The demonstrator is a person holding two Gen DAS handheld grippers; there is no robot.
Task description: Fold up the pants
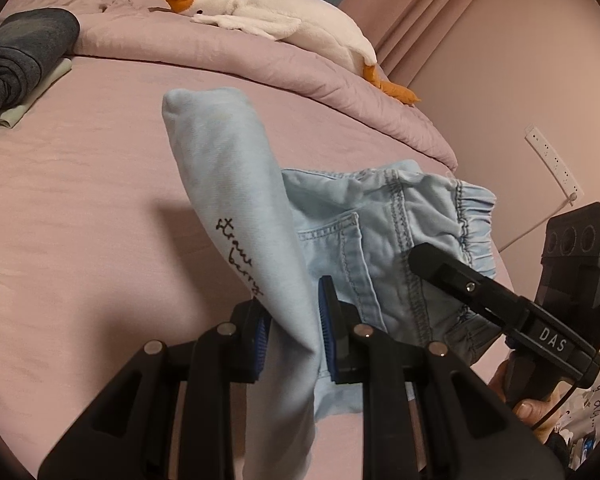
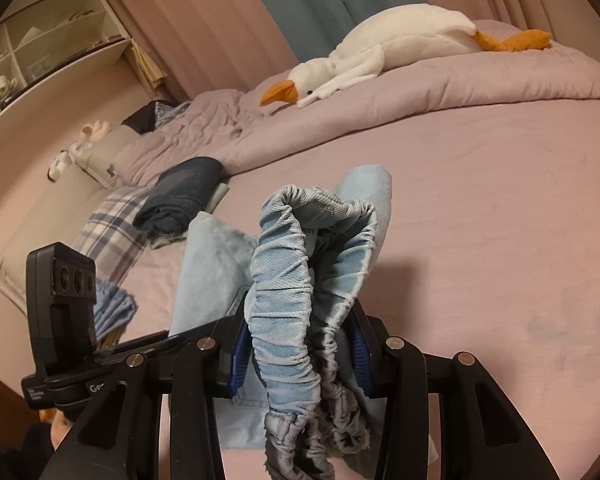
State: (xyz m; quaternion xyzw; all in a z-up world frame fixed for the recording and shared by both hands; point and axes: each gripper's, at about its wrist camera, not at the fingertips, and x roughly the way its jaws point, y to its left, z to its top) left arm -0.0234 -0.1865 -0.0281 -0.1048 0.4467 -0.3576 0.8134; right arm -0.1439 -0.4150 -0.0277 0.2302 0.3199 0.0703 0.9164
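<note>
Blue-padded fingers of your left gripper (image 1: 294,336) close on a fold of one pair of light-blue pants (image 1: 384,232), pinching a leg (image 1: 228,184) that rises up and away from the camera, black script lettering (image 1: 238,256) running along it. Your right gripper (image 2: 300,354) is clamped on the gathered elastic waistband (image 2: 288,280), which bunches between its pads and spills down below them. From the left wrist view, the right gripper's dark finger (image 1: 452,276) reaches in from the right over the seat of the pants, a bare hand (image 1: 528,396) visible beneath its handle. The pants are held between the two tools, just above the pink bed sheet (image 1: 80,200); whether any part of them rests on it is unclear.

Counted around you: one white plush goose (image 2: 400,48) with an orange beak, lying on the heaped pink duvet (image 2: 480,80) at the far side of the bed; one folded dark-grey garment (image 2: 180,196) set on a pale one; one plaid pillow (image 2: 112,228) beside them; one folded blue striped cloth (image 2: 114,304) near the left gripper's camera housing (image 2: 66,280). White shelving (image 2: 40,40) stands along the wall on the left, and a white power strip (image 1: 552,160) is on the wall to the right. Pink curtains (image 2: 204,24) hang behind the bed.
</note>
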